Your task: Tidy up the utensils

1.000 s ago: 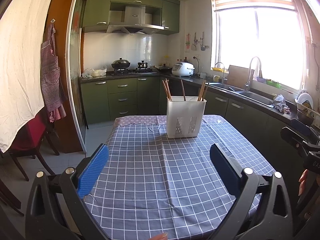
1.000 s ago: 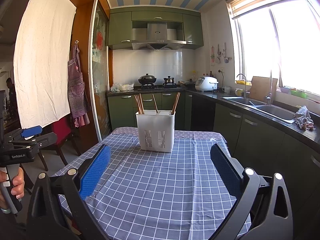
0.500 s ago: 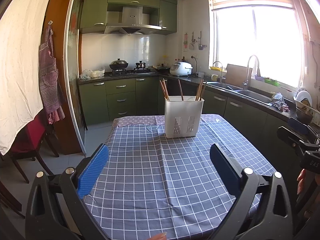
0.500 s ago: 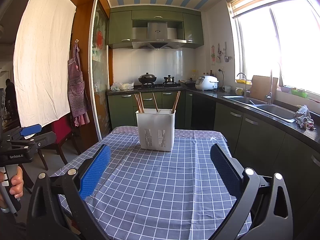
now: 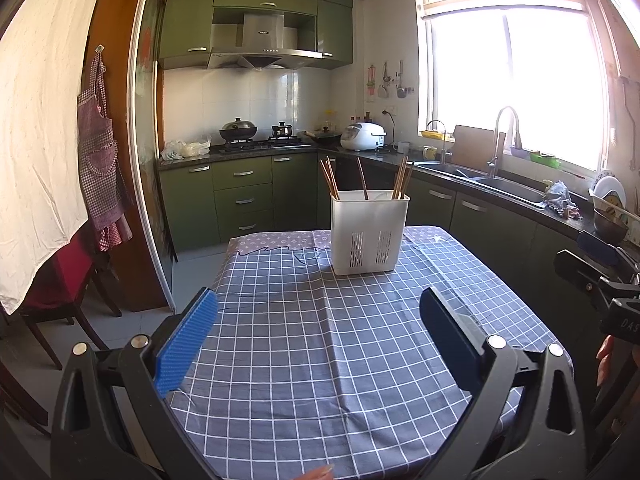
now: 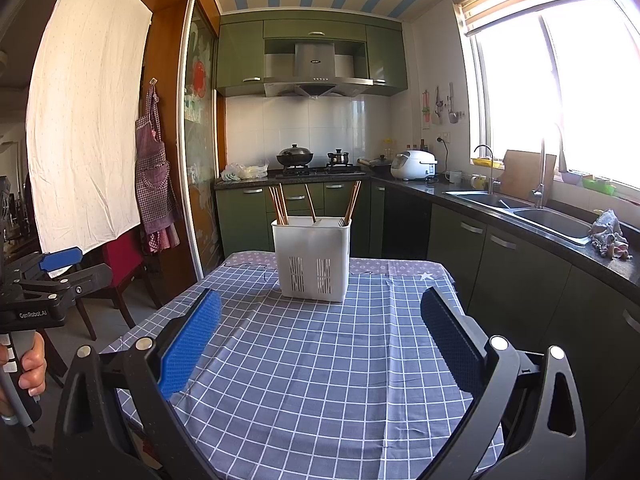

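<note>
A white slotted utensil holder (image 5: 369, 237) (image 6: 313, 261) stands upright at the far end of the table, on the blue checked tablecloth (image 5: 320, 344) (image 6: 320, 360). Several brown chopsticks (image 5: 330, 180) (image 6: 278, 204) stick up out of its compartments. My left gripper (image 5: 319, 300) hangs open over the near part of the table, well short of the holder, with nothing between its blue pads. My right gripper (image 6: 320, 300) is likewise open and empty, also short of the holder. Each gripper shows at the edge of the other's view, held by a hand.
Green kitchen cabinets run along the back and right, with a stove (image 6: 316, 168), rice cooker (image 6: 414, 164) and sink (image 6: 520, 208) on the counter. A red chair (image 5: 52, 280) stands left of the table. A white sheet and an apron (image 6: 154, 184) hang at the left.
Both views have shifted only slightly; the left gripper has drifted a little so the holder sits marginally left and lower. Both grippers stay open and empty.
</note>
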Demonstrator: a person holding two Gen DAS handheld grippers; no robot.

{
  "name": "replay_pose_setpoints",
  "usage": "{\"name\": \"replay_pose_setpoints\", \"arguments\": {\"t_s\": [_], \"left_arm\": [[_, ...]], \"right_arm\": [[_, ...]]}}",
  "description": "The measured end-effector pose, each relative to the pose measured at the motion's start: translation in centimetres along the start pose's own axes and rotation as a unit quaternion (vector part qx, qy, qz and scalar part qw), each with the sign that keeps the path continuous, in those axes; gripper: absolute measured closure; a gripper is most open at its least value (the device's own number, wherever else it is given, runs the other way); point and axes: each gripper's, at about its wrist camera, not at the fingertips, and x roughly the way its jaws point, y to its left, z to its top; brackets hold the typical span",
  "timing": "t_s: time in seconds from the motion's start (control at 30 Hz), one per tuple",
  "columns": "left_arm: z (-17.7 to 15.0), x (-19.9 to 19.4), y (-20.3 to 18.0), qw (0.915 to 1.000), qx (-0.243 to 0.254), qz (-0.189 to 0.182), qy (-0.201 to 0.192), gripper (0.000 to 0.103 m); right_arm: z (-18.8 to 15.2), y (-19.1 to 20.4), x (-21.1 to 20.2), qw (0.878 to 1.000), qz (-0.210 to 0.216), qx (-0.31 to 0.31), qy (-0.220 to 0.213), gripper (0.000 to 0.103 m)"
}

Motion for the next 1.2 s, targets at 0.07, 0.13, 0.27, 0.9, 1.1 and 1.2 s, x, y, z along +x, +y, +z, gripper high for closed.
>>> {"name": "replay_pose_setpoints", "arguments": {"t_s": [0.07,0.13,0.27,0.9,1.1,1.2], "left_arm": [[0.01,0.01,0.04,1.0000,0.000,0.000,0.001,0.007],[0.00,0.03,0.03,1.0000,0.000,-0.001,0.001,0.007],[0.01,0.00,0.01,1.0000,0.002,0.000,0.001,0.007],[-0.15,0.24,0.17,0.9996,-0.009,-0.024,0.011,0.007],[-0.19,0.18,0.11,0.9998,0.001,-0.020,-0.004,0.007],[-0.18,0.32,0.08,0.9999,0.006,-0.007,-0.004,0.007]], "right_arm": [[-0.03,-0.02,0.06,1.000,0.000,0.000,0.000,0.005],[-0.13,-0.01,0.08,1.000,0.000,0.000,0.001,0.005],[-0.23,0.05,0.14,1.000,-0.001,0.000,0.001,0.005],[-0.39,0.03,0.40,1.000,0.002,0.001,0.005,0.005],[-0.59,-0.25,0.57,1.000,0.004,0.002,0.008,0.005],[-0.66,-0.36,0.59,1.000,0.005,0.002,0.009,0.005]]}}
